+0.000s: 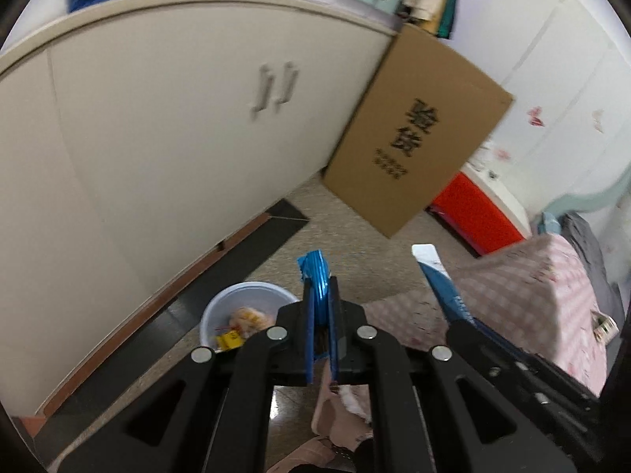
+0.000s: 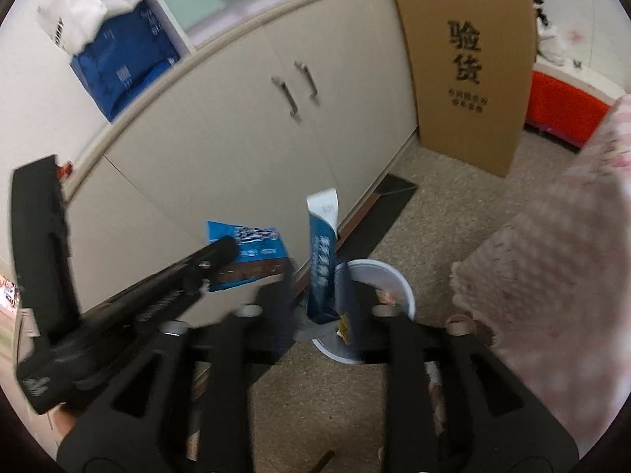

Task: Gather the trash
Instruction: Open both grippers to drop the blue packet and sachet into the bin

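Note:
My left gripper (image 1: pixel 320 307) is shut on a flat blue snack wrapper (image 1: pixel 314 276), seen edge-on between the fingers. From the right wrist view the same wrapper (image 2: pixel 248 254) shows its blue printed face. My right gripper (image 2: pixel 321 295) is shut on a blue and white carton-like package (image 2: pixel 322 252), held upright; in the left wrist view it (image 1: pixel 441 283) is at the right. A white trash bin (image 1: pixel 246 313) with scraps and a yellow piece inside stands on the floor, below and left of the left gripper. In the right wrist view the bin (image 2: pixel 390 287) is just behind the held package.
A cream cabinet (image 1: pixel 157 138) with two handles runs along the left. A tall cardboard box (image 1: pixel 414 134) leans by its far end, an orange crate (image 1: pixel 473 209) behind it. A bed with pink checked cover (image 1: pixel 532 295) is on the right. A dark floor strip (image 1: pixel 252 252) runs along the cabinet base.

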`<state>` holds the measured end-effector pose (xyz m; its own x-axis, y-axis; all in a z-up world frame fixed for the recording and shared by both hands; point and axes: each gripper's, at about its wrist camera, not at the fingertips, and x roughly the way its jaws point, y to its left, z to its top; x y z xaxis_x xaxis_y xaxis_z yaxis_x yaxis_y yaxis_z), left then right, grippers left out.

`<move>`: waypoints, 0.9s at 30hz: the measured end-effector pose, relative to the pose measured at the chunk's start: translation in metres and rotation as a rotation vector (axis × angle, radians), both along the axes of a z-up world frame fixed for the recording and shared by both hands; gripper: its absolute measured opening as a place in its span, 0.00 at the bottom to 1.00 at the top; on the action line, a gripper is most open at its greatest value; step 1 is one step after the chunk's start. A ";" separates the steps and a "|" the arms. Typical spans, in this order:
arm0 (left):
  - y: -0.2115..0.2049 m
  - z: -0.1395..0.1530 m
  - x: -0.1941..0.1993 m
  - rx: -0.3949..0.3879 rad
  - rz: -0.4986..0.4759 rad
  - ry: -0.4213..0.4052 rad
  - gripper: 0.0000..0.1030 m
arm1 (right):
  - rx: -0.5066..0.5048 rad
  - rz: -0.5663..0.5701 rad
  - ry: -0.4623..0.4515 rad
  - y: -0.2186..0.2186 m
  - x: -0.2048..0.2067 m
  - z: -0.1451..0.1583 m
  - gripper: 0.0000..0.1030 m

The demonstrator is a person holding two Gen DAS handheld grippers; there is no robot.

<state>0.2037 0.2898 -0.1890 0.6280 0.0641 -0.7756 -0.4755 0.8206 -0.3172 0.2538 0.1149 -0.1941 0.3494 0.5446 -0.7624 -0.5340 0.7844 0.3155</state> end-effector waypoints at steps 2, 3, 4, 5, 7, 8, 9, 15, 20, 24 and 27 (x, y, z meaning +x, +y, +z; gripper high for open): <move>0.015 -0.014 0.001 -0.023 0.035 0.037 0.06 | -0.018 0.001 0.018 0.004 0.003 -0.014 0.65; 0.019 -0.018 0.002 -0.029 0.045 0.049 0.06 | -0.018 -0.002 0.027 0.005 0.004 -0.018 0.65; 0.023 -0.025 0.002 -0.030 0.055 0.064 0.06 | -0.019 -0.006 0.034 0.004 0.004 -0.022 0.65; 0.025 -0.028 0.003 -0.030 0.058 0.072 0.06 | -0.023 -0.006 0.040 0.003 0.003 -0.025 0.65; 0.028 -0.036 0.004 -0.036 0.057 0.090 0.06 | -0.037 -0.009 0.040 0.002 0.003 -0.028 0.65; 0.028 -0.039 0.005 -0.036 0.055 0.096 0.06 | -0.042 -0.012 0.035 0.002 0.002 -0.028 0.65; 0.028 -0.042 0.006 -0.033 0.051 0.103 0.06 | -0.045 -0.016 0.025 0.001 0.001 -0.026 0.65; 0.019 -0.044 0.015 -0.022 0.028 0.111 0.07 | -0.045 -0.050 -0.025 -0.007 -0.002 -0.015 0.65; 0.017 -0.043 0.018 -0.014 0.015 0.109 0.07 | -0.032 -0.058 -0.069 -0.012 -0.005 -0.004 0.65; 0.015 -0.040 0.020 -0.010 0.006 0.096 0.07 | -0.018 -0.065 -0.093 -0.015 -0.008 0.003 0.65; 0.013 -0.036 0.022 -0.009 0.003 0.087 0.07 | -0.005 -0.070 -0.100 -0.018 -0.008 0.007 0.65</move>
